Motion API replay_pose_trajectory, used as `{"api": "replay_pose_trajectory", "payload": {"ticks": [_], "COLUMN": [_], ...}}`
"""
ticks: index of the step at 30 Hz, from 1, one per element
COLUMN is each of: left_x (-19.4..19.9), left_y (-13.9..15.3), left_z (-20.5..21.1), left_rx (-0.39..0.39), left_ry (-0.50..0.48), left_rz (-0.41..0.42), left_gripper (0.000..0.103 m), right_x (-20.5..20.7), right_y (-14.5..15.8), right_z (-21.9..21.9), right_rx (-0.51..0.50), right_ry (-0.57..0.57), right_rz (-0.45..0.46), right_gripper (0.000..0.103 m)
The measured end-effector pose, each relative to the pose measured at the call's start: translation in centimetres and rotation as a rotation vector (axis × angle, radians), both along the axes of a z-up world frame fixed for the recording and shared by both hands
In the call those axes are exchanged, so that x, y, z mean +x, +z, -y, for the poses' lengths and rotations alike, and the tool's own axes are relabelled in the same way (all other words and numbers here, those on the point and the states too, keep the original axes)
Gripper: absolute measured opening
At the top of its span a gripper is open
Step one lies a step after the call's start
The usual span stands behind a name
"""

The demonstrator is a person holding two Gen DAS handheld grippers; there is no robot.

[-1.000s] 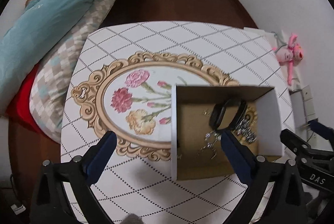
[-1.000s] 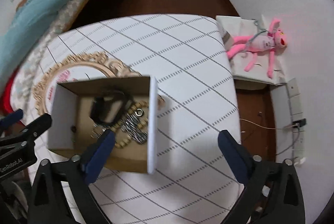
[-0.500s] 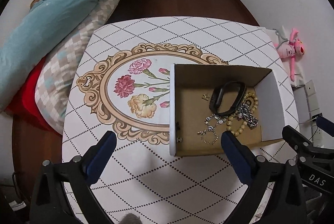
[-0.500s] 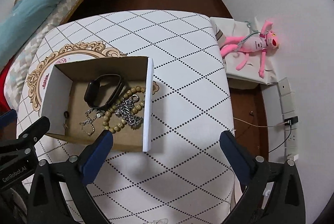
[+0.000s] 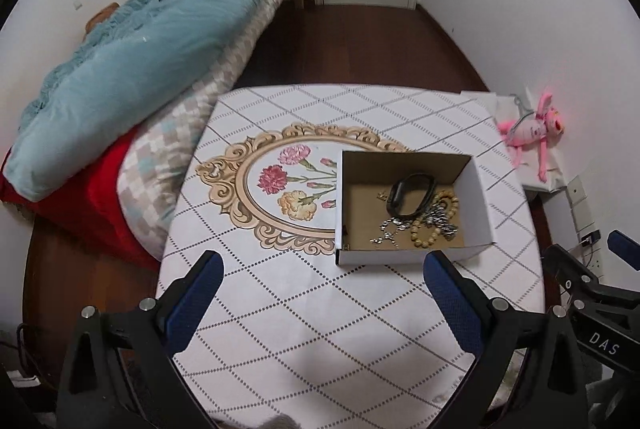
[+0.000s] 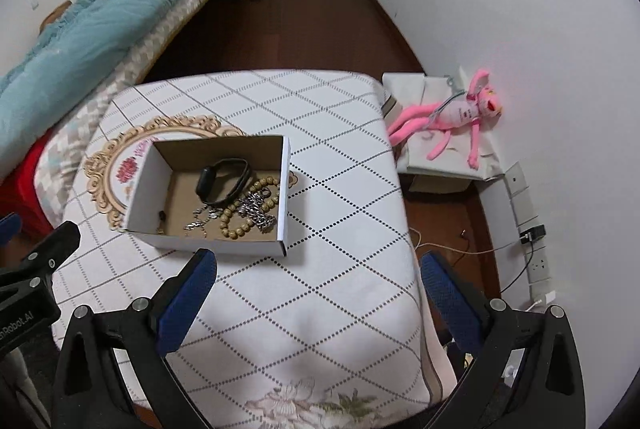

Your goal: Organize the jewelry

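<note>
A white cardboard box point(image 5: 478, 197) point(image 6: 146, 185) stands on the table. Inside lie a black wristband point(image 5: 412, 194) point(image 6: 222, 181), a tan bead bracelet point(image 5: 434, 219) point(image 6: 248, 207), a silver chain point(image 5: 440, 221) point(image 6: 258, 215) and a thin silver bracelet point(image 5: 386, 231) point(image 6: 198, 221). My left gripper point(image 5: 322, 271) is open and empty, near the table's front edge, well short of the box. My right gripper point(image 6: 316, 269) is open and empty, in front of and to the right of the box.
The table has a white cloth point(image 5: 304, 309) point(image 6: 320, 157) with a dotted diamond pattern and a flower medallion point(image 5: 280, 185). A bed with a blue quilt point(image 5: 132, 61) lies on the left. A pink plush toy point(image 6: 460, 113) on a low box sits by the right wall.
Both grippers have pulled back and up from the box, so the box now looks smaller and farther. Both stayed open. The jewelry in the box has not moved.
</note>
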State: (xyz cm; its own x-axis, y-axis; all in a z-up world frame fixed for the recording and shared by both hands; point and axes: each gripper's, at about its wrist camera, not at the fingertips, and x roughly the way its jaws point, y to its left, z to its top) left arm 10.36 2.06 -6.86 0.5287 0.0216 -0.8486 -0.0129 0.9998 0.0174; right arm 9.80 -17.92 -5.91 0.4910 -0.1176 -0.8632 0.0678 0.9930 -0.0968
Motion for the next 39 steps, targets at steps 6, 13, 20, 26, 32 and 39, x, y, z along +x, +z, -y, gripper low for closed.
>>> {"api": "replay_pose_trajectory", "payload": {"ticks": [6,13,20,26,32,39], "left_x": [-3.0,-6.1,-8.2,-9.0,-8.7,-6.3], "left_y": [3.6,7.1,9.1,9.6,9.7,8.6], "left_z": [0.2,0.3,0.5,0.5,0.6,0.7], "left_rx": [-0.014,-0.032,-0.025,-0.027,-0.044,-0.042], "left_ry": [-0.004,-0.002,-0.010,-0.005,-0.004,0.008], "left_rz": [0.066,0.121,0.151,0.153,0.135,0.088], "left_gripper": [0.102,0.102,0.102,0.102,0.102,0.102], "right_x": [-3.7,-6.9,-9.2,-10.3,-10.5,-7.8], "right_y": [4.5,8.8,11.5,12.4,12.5,11.7], "right_z": [0.0,0.4,0.1,0.0,0.0,0.1], "right_rx": [-0.008,-0.005,-0.001,0.005,0.008,0.011], "right_ry": [-0.007,-0.012,-0.009,-0.014,-0.013,-0.005], "right_rz": [0.090,0.164,0.205,0.215,0.212,0.165], "right_gripper": [0.103,0.103,0.103,0.103,0.103,0.103]}}
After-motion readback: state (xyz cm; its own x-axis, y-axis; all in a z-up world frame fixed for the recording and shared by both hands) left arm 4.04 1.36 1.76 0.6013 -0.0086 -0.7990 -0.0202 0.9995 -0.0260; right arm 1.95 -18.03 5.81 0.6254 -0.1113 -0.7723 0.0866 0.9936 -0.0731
